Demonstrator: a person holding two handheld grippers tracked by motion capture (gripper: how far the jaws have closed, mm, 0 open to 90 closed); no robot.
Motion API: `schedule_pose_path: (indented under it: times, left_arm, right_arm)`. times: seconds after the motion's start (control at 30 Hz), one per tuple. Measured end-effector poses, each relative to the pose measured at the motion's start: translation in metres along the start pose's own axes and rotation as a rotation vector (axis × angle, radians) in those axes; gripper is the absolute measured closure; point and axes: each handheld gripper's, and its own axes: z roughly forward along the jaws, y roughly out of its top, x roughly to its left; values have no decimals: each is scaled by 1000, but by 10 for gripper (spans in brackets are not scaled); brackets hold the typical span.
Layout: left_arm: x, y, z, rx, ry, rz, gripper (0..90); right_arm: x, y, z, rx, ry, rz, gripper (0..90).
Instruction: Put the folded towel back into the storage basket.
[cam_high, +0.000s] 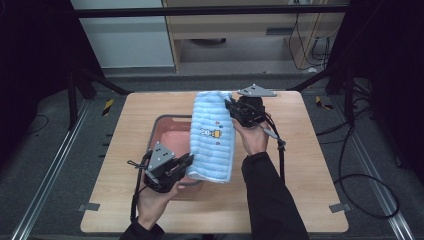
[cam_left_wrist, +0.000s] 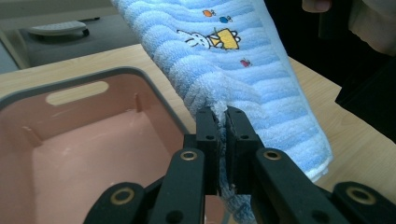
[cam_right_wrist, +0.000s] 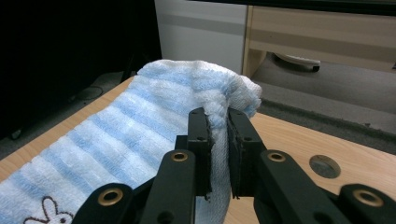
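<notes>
A blue-and-white striped towel (cam_high: 212, 135) with a small rabbit print is stretched between both grippers above the table. My left gripper (cam_high: 186, 161) is shut on its near corner, and the cloth is pinched between the black jaws of the left gripper (cam_left_wrist: 222, 114). My right gripper (cam_high: 231, 106) is shut on the far corner, where the towel (cam_right_wrist: 140, 130) bunches between the right gripper (cam_right_wrist: 218, 115) jaws. The towel (cam_left_wrist: 233, 60) hangs partly over a pink bin (cam_high: 167, 131), along its right side.
The pink bin (cam_left_wrist: 84, 154) with a grey rim and handle slots sits left of centre on the wooden table (cam_high: 305, 165). Cables (cam_high: 350, 175) trail off the right side. A wooden cabinet (cam_high: 240, 30) stands beyond the far edge.
</notes>
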Motion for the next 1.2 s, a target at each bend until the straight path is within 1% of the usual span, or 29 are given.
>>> schedule_pose_path:
  times: [0.13,0.2,0.23,0.27,0.33,0.47,0.63,0.67,0.83,1.0,1.03,1.07,1.2]
  left_arm:
    - [8,-1,-8,-7,22,6,854]
    - [9,-1,-9,-7,26,5,853]
    - [11,-1,-11,-7,31,0,853]
    - [14,-2,-12,-7,37,-2,854]
    - [18,-4,-13,-5,43,-7,854]
    - [27,-7,-17,-8,48,-24,854]
    - [31,-8,-19,-8,53,-23,853]
    - [33,-9,-20,-9,55,-25,854]
    - [39,-11,-22,-2,56,-38,853]
    - [50,-15,-25,5,77,-55,853]
    - [55,-15,-25,-13,99,-18,853]
    - [57,-16,-26,-11,104,-20,853]
    - [63,-20,-25,-3,109,-47,854]
  right_arm:
    - [9,4,7,-2,15,0,813]
    - [14,6,12,-6,22,-2,813]
    - [14,6,12,-6,22,-2,813]
    - [19,7,17,-6,28,-7,813]
    - [23,8,22,-5,36,-10,813]
    - [28,9,30,-3,48,-5,813]
    - [34,8,38,0,58,-3,813]
    - [37,8,42,7,59,-10,813]
    - [42,9,50,9,67,-8,813]
    - [48,9,59,6,76,-4,812]
    - [49,8,62,8,76,-10,812]
    - [51,8,64,8,78,-10,812]
    - [56,6,74,15,87,-9,812]
